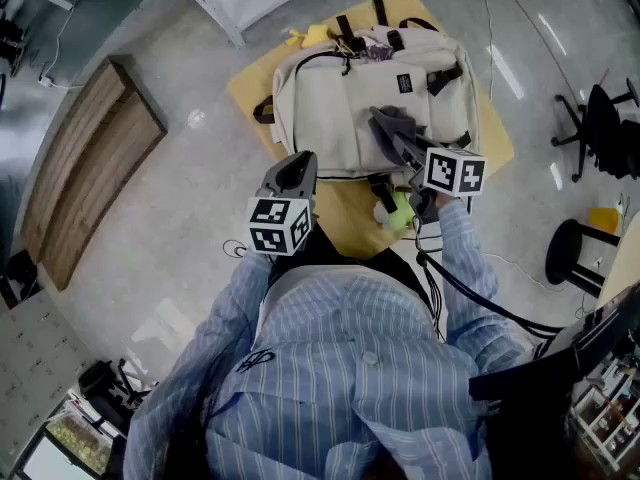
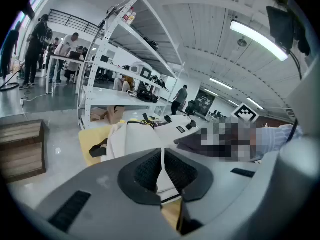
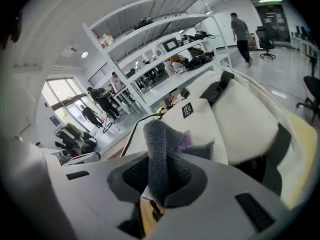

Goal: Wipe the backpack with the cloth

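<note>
While the left hand-held gripper (image 2: 162,171) hangs shut and empty by the near edge of the cream backpack (image 1: 330,98), the right hand-held gripper (image 3: 157,179) pinches the grey cloth (image 3: 159,144), draped on the backpack atop the yellow tabletop (image 1: 490,128).

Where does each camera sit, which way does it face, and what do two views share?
Head view: on the person's head, looking steeply down at the backpack on the yellow table; shows the striped shirt and both grippers.
Left gripper view: on the left gripper, facing across the backpack; jaws shut, empty.
Right gripper view: on the right gripper, facing along the backpack; jaws grip the grey cloth.
Both gripper views share the backpack and white shelves.
</note>
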Demonstrator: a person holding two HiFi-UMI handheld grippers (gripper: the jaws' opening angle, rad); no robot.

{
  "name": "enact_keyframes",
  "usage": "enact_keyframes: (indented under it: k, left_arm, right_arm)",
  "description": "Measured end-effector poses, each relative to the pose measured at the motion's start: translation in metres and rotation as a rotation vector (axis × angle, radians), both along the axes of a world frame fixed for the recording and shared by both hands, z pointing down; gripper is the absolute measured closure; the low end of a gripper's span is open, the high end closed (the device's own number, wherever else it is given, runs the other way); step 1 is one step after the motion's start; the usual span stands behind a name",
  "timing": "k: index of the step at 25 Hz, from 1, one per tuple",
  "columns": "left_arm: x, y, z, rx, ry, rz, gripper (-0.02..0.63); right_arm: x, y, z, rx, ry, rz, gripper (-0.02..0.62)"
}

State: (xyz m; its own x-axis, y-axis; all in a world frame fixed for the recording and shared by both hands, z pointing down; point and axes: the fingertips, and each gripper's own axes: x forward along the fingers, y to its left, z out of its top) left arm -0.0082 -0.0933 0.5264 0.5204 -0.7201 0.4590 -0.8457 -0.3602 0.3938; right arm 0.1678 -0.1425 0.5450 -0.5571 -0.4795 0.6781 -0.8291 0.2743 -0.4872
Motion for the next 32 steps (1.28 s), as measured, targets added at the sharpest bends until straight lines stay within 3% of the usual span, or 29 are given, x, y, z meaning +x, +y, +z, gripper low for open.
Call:
enact_keyframes:
  k: [6, 16, 20, 25, 32]
  left_arm:
    - [0.014, -0.004, 0.002, 0.003, 0.007, 0.044, 0.584]
    - [0.038, -0.014, -0.005, 0.015, 0.036, 0.089, 0.584]
    - [0.050, -0.017, -0.006, 0.021, 0.038, 0.129, 0.584]
    - [0.053, -0.022, -0.002, 0.013, 0.040, 0.137, 0.584]
    - [0.051, -0.033, -0.006, 0.020, 0.047, 0.128, 0.584]
  right_arm:
    - [0.016, 0.059, -0.001, -0.053, -0.103, 0.140, 0.541]
    - [0.020, 0.091, -0.009, -0.078, -0.115, 0.174, 0.541]
    - [0.022, 0.052, -0.045, 0.014, -0.116, 0.110, 0.541]
    - [0.032, -0.034, -0.084, 0.159, -0.064, 0.050, 0.541]
    - [0.049, -0.155, -0.110, 0.258, 0.016, 0.080, 0.541]
